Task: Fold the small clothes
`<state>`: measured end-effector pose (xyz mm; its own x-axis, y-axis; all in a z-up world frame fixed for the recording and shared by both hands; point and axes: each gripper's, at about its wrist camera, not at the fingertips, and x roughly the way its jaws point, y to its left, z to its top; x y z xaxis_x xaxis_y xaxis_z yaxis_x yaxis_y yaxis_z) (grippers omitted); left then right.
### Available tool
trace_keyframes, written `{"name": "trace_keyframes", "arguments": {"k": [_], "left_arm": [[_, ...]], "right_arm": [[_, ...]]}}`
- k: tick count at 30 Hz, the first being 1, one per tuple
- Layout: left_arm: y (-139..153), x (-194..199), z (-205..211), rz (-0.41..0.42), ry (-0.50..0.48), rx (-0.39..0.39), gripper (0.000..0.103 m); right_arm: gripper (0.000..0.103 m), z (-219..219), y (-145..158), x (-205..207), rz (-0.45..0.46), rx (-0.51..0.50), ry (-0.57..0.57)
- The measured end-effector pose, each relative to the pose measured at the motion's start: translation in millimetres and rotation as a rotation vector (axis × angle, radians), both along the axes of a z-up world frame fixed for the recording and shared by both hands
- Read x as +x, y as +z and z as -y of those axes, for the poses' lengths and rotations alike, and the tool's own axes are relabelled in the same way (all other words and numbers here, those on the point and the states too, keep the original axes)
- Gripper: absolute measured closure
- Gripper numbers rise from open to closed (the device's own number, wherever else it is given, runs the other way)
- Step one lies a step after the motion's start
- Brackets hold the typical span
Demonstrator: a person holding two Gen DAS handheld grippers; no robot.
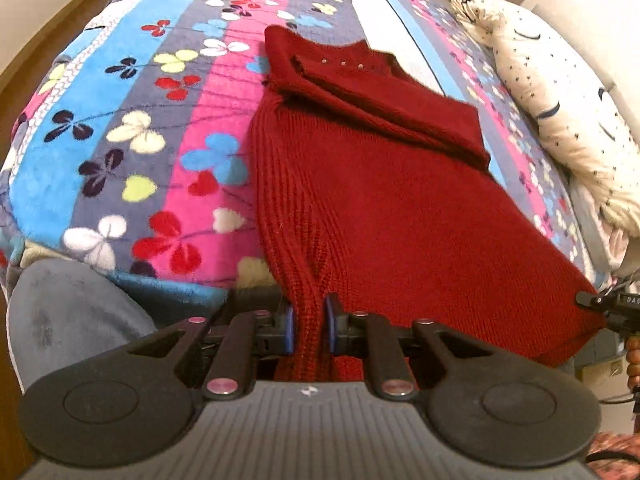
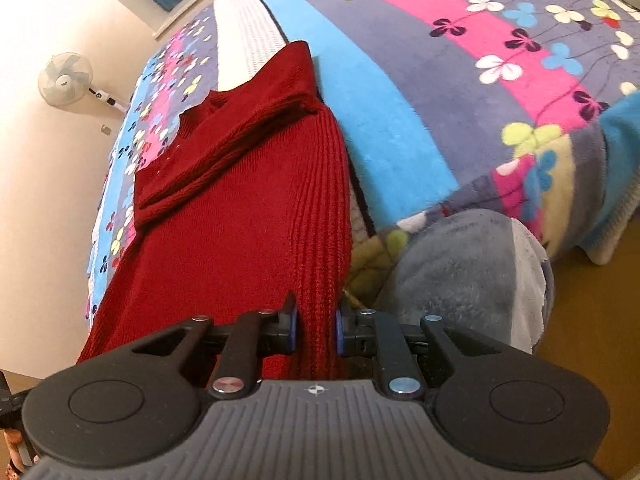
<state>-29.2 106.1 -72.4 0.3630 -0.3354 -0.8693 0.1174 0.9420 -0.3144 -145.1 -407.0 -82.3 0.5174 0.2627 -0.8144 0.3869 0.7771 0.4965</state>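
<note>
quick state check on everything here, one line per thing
sweater: sleeves folded across chest, hem lifted off the blanket
left gripper: shut on the hem's ribbed corner
right gripper: shut on the other hem corner
blanket: spread over the bed
pillow: lying by the bed's edge
fan: standing by the wall, running or not unclear

The left gripper point(image 1: 311, 326) points steeply downward, its two blue-padded jaws drawn close and clamped on the ribbed hem corner of the red sweater point(image 1: 372, 200). The right gripper point(image 2: 316, 330) takes the same downward pitch, jaws likewise nearly closed and pinching the opposite ribbed hem corner. In the left wrist view, the right gripper's fingertip shows at the far right edge.
</note>
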Motion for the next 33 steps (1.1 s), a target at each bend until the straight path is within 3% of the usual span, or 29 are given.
{"name": "trace_keyframes", "arguments": {"k": [3,7,11,13,15,16,18,19,20,22,25,28,33], "left_arm": [[15.6,29.7,3.6,0.022,0.006,-0.013,0.086],[29.2,95.5,14.4,0.045,0.008,-0.037,0.086],[27.8,191.1,25.7,0.068,0.03,-0.011,0.086],[15.1,247.7,23.2,0.05,0.089,-0.012,0.085],[-9.2,310.6,13.3,0.028,0.19,-0.003,0.076],[-19.1,334.1,6.0,0.008,0.263,0.002,0.072],[-35.9,373.1,-13.6,-0.013,0.393,-0.011,0.049],[-38.5,382.6,-21.1,-0.003,0.443,0.0,0.03],[-38.8,387.8,-26.1,0.017,0.468,0.02,0.019],[-37.3,389.0,-27.6,0.059,0.427,0.048,0.016],[-45.3,377.9,-16.6,0.058,0.3,0.066,0.015],[-62.6,363.0,3.0,0.045,0.164,0.072,0.014],[-77.1,352.9,40.6,0.087,0.053,0.249,0.014]], "right_arm": [[0.086,2.2,14.7,22.1,0.003,-0.002,0.009],[0.085,13.1,33.2,90.9,0.0,-0.004,0.049],[0.085,33.5,31.0,194.7,-0.036,0.005,0.048],[0.085,46.2,20.2,251.6,-0.072,0.013,0.022],[0.083,61.2,1.7,310.7,-0.115,0.013,-0.04],[0.075,70.1,-13.2,342.6,-0.134,0.015,-0.081],[0.051,88.8,-36.3,380.2,-0.146,-0.003,-0.214],[0.036,96.4,-43.7,387.9,-0.132,-0.03,-0.273],[0.031,103.3,-47.3,392.1,-0.106,-0.058,-0.331],[0.031,109.3,-51.2,384.2,-0.049,-0.063,-0.355],[0.031,102.8,-57.5,359.3,0.028,-0.051,-0.266],[0.031,87.8,-72.2,344.5,0.035,-0.116,-0.159],[0.032,66.1,-93.7,351.2,0.015,-0.173,-0.115]]}}
